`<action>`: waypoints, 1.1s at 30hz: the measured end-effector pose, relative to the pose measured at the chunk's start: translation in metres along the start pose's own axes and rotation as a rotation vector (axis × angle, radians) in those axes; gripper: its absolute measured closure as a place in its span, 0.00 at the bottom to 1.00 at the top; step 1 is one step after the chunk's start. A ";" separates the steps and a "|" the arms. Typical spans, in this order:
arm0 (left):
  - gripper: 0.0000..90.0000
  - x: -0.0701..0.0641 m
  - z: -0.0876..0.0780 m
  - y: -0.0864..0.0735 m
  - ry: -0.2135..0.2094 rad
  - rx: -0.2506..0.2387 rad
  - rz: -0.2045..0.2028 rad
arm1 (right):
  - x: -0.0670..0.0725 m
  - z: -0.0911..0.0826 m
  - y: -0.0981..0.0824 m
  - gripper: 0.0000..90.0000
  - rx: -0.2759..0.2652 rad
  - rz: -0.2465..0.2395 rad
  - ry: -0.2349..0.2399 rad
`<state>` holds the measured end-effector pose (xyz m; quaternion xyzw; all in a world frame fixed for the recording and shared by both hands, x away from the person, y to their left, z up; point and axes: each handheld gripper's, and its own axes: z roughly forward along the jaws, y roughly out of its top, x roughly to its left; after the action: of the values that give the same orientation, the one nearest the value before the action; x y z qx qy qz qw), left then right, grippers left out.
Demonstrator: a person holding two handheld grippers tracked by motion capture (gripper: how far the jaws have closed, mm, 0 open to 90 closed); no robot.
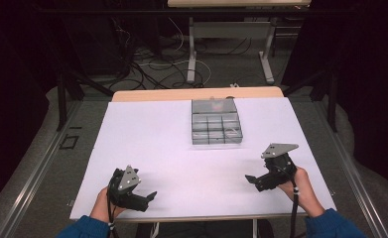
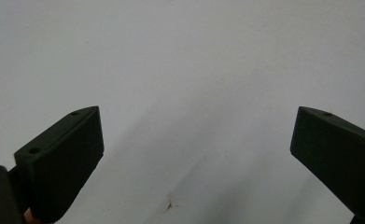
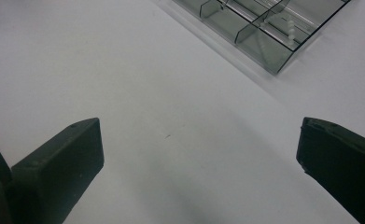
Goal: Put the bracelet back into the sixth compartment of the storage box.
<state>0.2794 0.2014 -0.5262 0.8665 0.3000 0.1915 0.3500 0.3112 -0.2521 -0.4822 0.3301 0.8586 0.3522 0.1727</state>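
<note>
The left gripper [image 1: 152, 196] sits near the table's front edge at about seven o'clock, its jaws spread wide with nothing between them, and in the left gripper view [image 2: 194, 140] they frame bare white surface with a small dark speck on it. The right gripper [image 1: 249, 179] is at about four o'clock, near the right edge, its jaws likewise wide apart and empty; in the right gripper view [image 3: 199, 140] they stand over white tabletop, with the near corner of the box [image 3: 264, 32] showing at one o'clock. That clear plastic box [image 1: 216, 128], divided into compartments, rests toward the far side of the table [image 1: 152, 144] at roughly twelve o'clock, well apart from both grippers and touched by neither. Something small and pale lies in a compartment near its corner; what it is cannot be told. Between the two grippers and the box the white surface is one broad open stretch, with free room also to the left of the box as far as the left edge. A strip of bare wood [image 1: 152, 94] runs along the far edge behind the box. Counted: two grippers, one box, one table in use, with a second table [image 1: 231, 29] standing farther back on the floor among cables [image 1: 152, 64].
</note>
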 end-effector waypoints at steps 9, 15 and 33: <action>0.03 0.000 0.000 0.000 0.001 0.001 0.001 | 0.005 -0.010 -0.019 0.00 0.001 -0.003 -0.012; 0.03 0.000 0.000 0.000 -0.001 0.009 0.005 | 0.008 -0.013 -0.031 0.00 0.009 0.000 -0.016; 0.03 -0.001 0.000 0.001 -0.003 0.012 0.007 | 0.014 -0.014 -0.061 0.00 0.019 -0.014 -0.007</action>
<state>0.2793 0.2003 -0.5261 0.8698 0.2975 0.1898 0.3447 0.2668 -0.2820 -0.5171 0.3269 0.8635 0.3417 0.1752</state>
